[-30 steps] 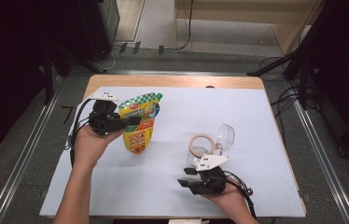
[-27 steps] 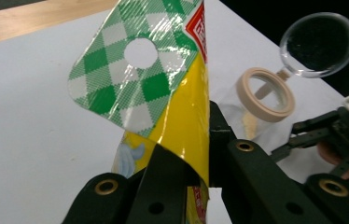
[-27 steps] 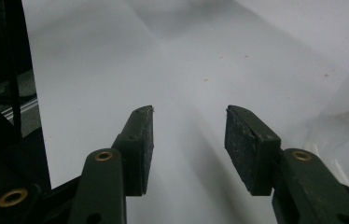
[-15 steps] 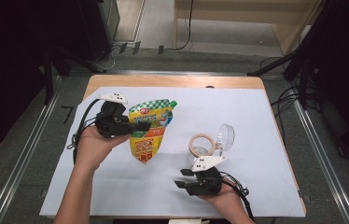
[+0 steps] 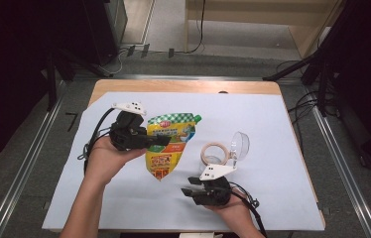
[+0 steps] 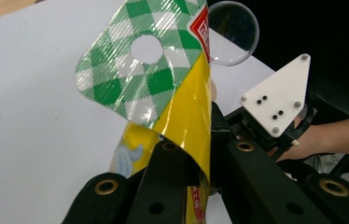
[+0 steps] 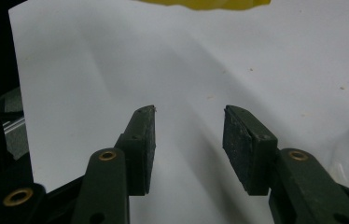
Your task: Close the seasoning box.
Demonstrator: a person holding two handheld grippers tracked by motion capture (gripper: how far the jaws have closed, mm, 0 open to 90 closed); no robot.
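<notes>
Gripping the yellow pouch (image 5: pixel 169 144) aloft, left claw (image 5: pixel 161 141) clamps it; right claw (image 7: pixel 189 140) rests low, gaping.

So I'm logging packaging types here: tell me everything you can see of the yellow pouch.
The yellow pouch is a glossy flexible plastic bag with a green-and-white checked top band, a round hang hole and a green corner spout. Printed pictures cover its front. The left claw is shut on its upper part and holds it with its tapered bottom end pointing down toward the white table sheet. Whether that end touches the sheet is unclear.

table (image 5: pixel 183 87): wood | white sheet (image 5: pixel 273 129) covers it | tape roll (image 5: pixel 212 151), clear dome (image 5: pixel 239 145) on sheet
</notes>
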